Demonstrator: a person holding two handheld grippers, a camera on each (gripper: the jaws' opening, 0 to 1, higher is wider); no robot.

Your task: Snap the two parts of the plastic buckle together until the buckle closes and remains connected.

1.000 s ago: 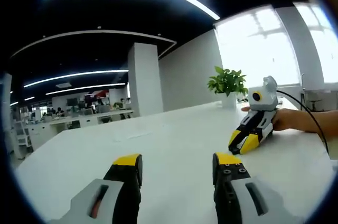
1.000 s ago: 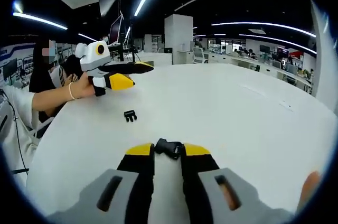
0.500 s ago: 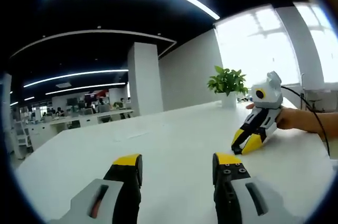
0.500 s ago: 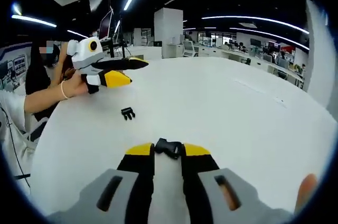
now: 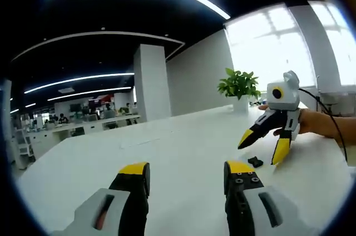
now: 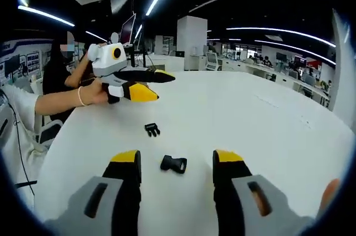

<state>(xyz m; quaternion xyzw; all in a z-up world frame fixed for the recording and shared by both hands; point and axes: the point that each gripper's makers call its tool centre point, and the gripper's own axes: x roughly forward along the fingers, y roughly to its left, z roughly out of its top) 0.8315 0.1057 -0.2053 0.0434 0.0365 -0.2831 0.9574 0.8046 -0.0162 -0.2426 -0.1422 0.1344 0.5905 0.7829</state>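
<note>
On the white worktop (image 6: 267, 124) we found the right hand-held gripper (image 6: 177, 165) with jaws apart, the socket half (image 6: 173, 164) lying between them. The pronged half (image 6: 152, 129) lay beyond, nearer the left hand-held gripper (image 6: 153, 84), also apart.

Both buckle parts (image 6: 173, 164) (image 6: 152, 129) are black on the white table (image 6: 233, 113). The grippers (image 6: 176, 161) (image 5: 187, 170) are grey with yellow tips; the plant (image 5: 240, 85) is green.
</note>
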